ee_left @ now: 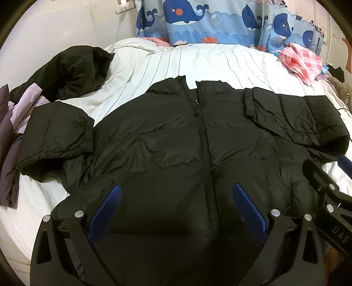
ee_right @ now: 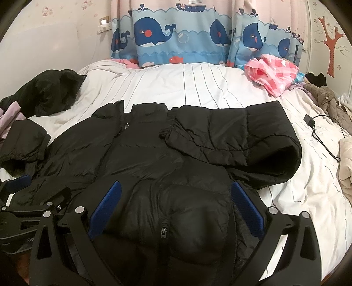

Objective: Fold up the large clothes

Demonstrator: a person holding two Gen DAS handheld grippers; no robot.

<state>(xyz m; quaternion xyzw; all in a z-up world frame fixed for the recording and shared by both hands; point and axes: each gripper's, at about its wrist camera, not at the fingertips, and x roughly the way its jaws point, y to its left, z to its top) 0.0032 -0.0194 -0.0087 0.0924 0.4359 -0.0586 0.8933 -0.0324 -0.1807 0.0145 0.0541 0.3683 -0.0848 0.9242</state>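
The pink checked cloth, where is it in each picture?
Left wrist view: pink checked cloth at the upper right, on the far side of the bed, under the whale curtain.
Right wrist view: upper right too, nearer the middle.
Shared landmark: the whale curtain behind the bed.

Legible text is limited to one marking: the white capital letters "DAS", printed on the black body of the right gripper point(ee_left: 325, 173) where it enters the left wrist view at the lower right edge (the lettering runs tilted and is cut off by the frame). No other text can be read.
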